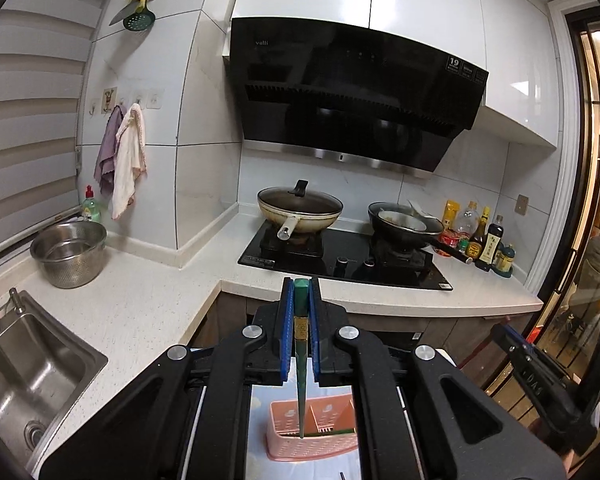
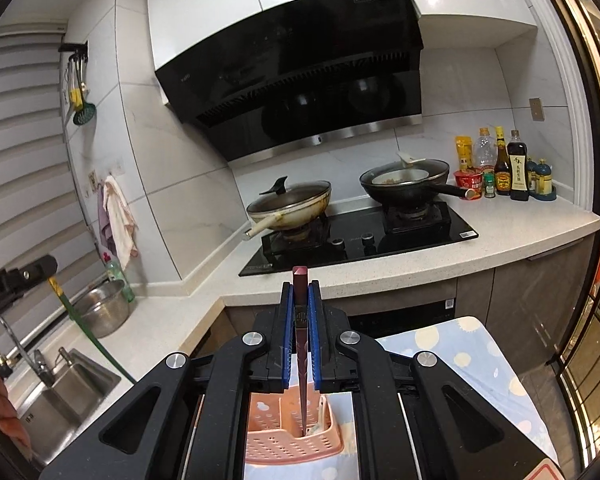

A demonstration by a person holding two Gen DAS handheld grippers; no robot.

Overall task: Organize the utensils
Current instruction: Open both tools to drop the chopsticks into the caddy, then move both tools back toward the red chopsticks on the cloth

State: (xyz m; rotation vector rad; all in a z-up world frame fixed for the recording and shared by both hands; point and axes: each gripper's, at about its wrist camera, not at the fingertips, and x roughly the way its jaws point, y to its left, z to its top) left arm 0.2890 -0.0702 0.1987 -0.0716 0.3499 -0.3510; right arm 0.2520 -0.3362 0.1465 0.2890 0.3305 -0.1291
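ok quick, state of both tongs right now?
Left tongs: closed on a green chopstick, tip over the pink basket.
Right tongs: closed on a dark red chopstick, tip over that basket.

green chopstick, maroon chopstick, pink perforated basket

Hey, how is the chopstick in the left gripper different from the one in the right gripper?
The green chopstick sits in the left gripper; the dark red chopstick sits in the right gripper. The green one carries a gold band, the red one a dark emblem. Both are clamped upright between blue pads, tips pointing down into the pink utensil basket.
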